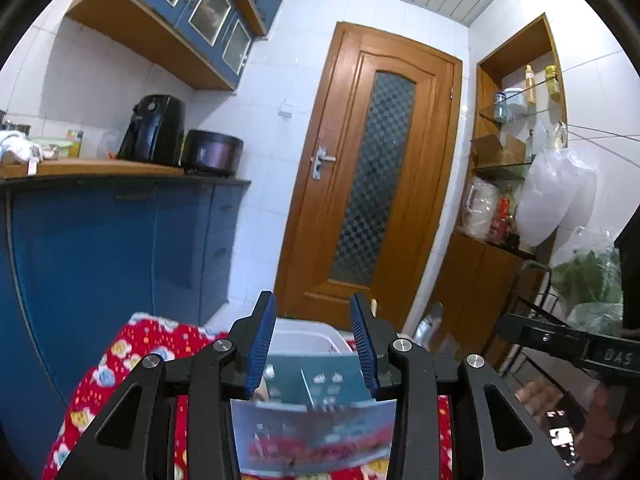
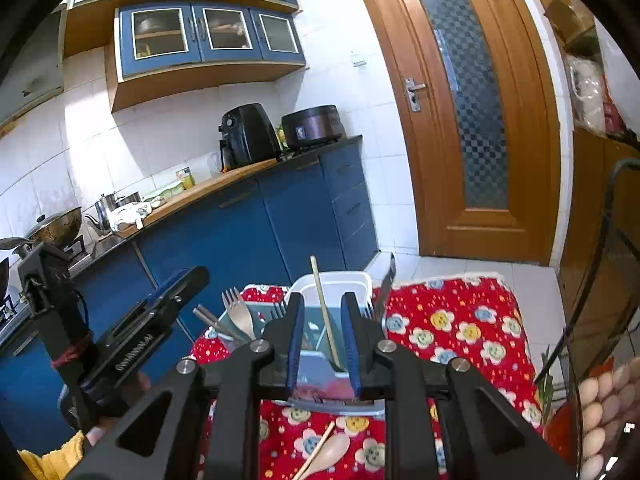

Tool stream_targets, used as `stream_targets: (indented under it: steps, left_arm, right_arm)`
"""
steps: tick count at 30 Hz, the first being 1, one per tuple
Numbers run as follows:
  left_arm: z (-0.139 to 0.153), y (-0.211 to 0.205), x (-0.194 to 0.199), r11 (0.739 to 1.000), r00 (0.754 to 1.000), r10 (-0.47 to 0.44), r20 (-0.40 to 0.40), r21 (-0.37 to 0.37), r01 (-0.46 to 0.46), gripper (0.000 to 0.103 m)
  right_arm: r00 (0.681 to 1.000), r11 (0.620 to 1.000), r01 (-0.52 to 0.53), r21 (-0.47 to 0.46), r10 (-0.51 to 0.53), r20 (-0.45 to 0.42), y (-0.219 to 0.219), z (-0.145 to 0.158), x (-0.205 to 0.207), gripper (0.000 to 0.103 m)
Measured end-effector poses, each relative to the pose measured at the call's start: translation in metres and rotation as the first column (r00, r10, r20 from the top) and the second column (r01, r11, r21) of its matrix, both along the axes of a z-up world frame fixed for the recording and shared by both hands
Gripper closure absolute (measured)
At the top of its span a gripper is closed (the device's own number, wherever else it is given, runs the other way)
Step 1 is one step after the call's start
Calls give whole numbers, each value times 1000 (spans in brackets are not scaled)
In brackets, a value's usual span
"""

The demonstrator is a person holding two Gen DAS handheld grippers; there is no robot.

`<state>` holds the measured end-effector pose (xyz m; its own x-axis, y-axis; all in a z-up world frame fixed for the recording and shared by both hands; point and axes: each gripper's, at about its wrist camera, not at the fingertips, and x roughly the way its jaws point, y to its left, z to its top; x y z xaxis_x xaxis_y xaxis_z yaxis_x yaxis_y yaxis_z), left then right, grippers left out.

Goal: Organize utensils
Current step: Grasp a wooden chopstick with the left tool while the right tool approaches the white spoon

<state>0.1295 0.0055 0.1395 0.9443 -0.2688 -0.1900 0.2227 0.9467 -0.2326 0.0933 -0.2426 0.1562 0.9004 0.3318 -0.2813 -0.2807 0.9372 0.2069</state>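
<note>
left gripper (image 1: 313, 344) parted, nothing between pads | right gripper (image 2: 323, 344) narrowly parted, empty, chopstick (image 2: 325, 312) upright in utensil holder (image 2: 320, 320) behind | wooden spoon (image 2: 326, 452) lay on red cloth (image 2: 460, 320)

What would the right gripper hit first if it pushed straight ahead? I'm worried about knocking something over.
Most likely the thin wooden stick standing upright in the utensil holder: it sits between the right gripper's open fingers, just ahead. Depth is hard to judge, so the holder's near wall might come first.
</note>
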Motion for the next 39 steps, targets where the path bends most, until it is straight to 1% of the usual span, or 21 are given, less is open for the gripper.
stream_targets:
  steps: [5,10,18,22,27,33,39]
  left_arm:
    - [-4,-1,-18,1000,999,-13,-29,13,13,64]
    - [-14,-3,-32,999,996,-31,-83,19,33,63]
    - [-36,-8,-41,998,984,-42,-173,35,48,63]
    - [-48,-12,-40,997,973,-56,-224,34,65,64]
    - [-58,-21,-38,995,961,-75,-266,45,90,64]
    - [-73,-38,-32,989,942,-94,-321,80,126,64]
    - [-88,-49,-23,986,918,-104,-383,84,147,64]
  right_arm:
    - [999,1000,10,28,-9,-32,-8,-17,-10,82]
    - [997,998,14,53,-10,-76,-14,-38,-15,82]
    - [986,992,35,124,-14,-168,-25,-75,-20,82]
    - [977,988,55,144,-24,-211,-32,-91,-19,82]
    - [965,985,79,150,-38,-258,-39,-109,-18,82]
    - [954,981,100,165,-47,-296,-47,-123,-15,82]
    - [944,978,109,180,-46,-326,-54,-135,-11,82]
